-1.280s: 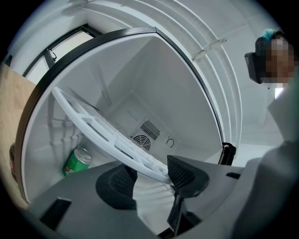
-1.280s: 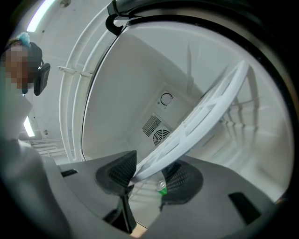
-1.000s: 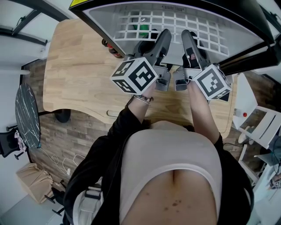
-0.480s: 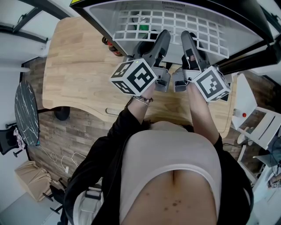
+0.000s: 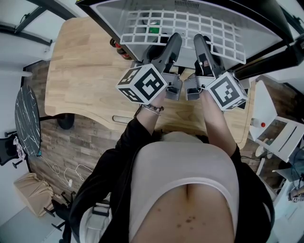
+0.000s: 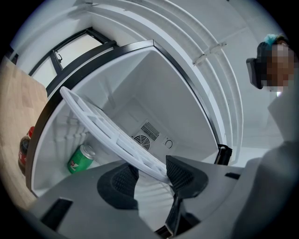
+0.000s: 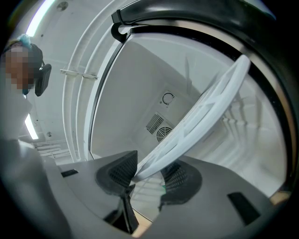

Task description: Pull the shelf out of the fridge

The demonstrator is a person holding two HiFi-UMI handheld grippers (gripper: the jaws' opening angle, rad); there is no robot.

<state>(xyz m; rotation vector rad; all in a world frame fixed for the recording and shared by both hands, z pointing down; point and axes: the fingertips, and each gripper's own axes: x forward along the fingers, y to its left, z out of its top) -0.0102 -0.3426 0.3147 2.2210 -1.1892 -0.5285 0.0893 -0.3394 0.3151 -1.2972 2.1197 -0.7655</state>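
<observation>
Shelf [image 5: 190, 23] pulled farther out of fridge [image 5: 111, 12].

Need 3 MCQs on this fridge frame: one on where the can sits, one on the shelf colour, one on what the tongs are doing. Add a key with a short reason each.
1. Where is the can?
A) on the table
B) inside the fridge
C) on the floor

2. What colour is the shelf?
A) white
B) black
C) green

3. What state are the left tongs and right tongs in?
A) both open and empty
B) only one grips something
C) both shut on the shelf's front edge

Key:
1 B: the left gripper view shows the can standing in the cabinet, under the shelf.
2 A: the grid and its rim are white in every view.
3 C: each gripper view shows the shelf's rim pinched between the two pads.
</observation>
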